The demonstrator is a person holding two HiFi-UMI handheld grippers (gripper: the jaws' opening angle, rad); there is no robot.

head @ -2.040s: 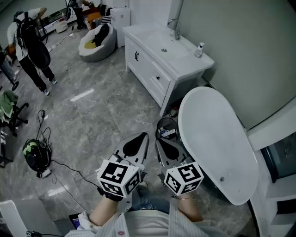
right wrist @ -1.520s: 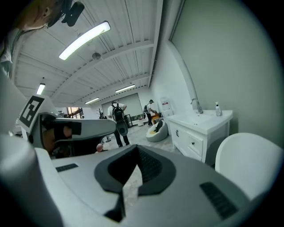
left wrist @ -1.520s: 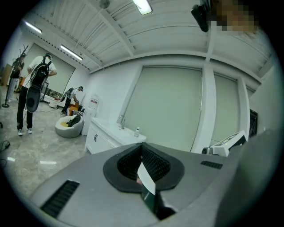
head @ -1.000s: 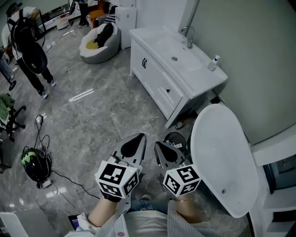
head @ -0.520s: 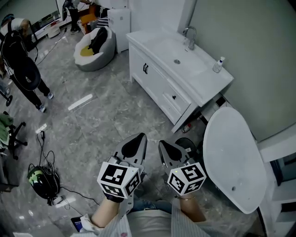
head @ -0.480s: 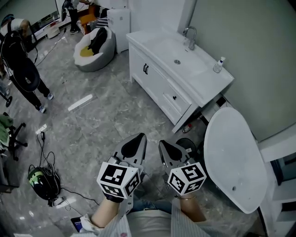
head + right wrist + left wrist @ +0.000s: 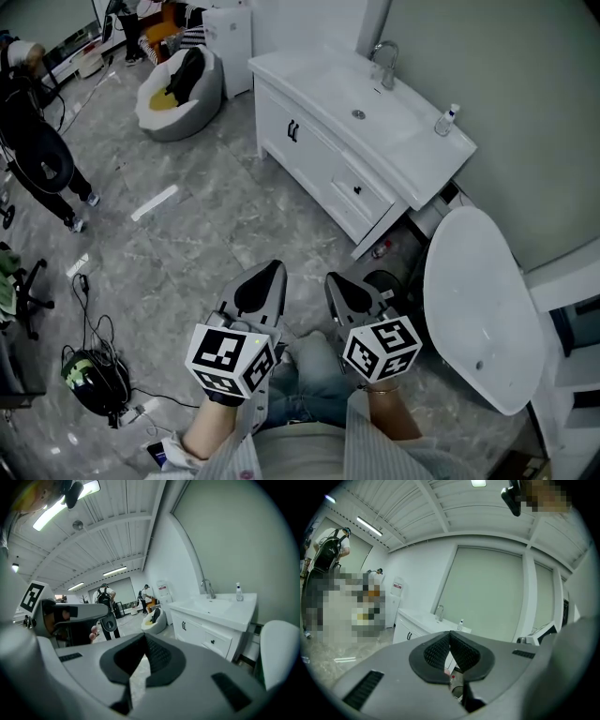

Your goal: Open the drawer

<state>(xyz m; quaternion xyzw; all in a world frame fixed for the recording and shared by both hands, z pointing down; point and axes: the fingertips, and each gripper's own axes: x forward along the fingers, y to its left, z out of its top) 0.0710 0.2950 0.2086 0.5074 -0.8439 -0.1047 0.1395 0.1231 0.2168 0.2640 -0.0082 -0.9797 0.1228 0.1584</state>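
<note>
Task not begun; drawer [image 7: 371, 200] shut, in white vanity [image 7: 305, 141] at 1 o'clock, well apart from both tools; left hand-held gripper [image 7: 274, 272] jaws pressed together, empty; right hand-held gripper [image 7: 335, 284] likewise; approach, knob [image 7: 357, 190] grasp, pull all left; grey marbled floor [image 7: 187, 253]; beanbag [image 7: 173, 89] at 11 o'clock; cables [image 7: 103, 337] at 8 o'clock.

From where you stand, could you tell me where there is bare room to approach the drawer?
Bare floor runs along the vanity front, up to the drawer. Crowded: the dark bin and white oval panel at its right end; cables lower left.
</note>
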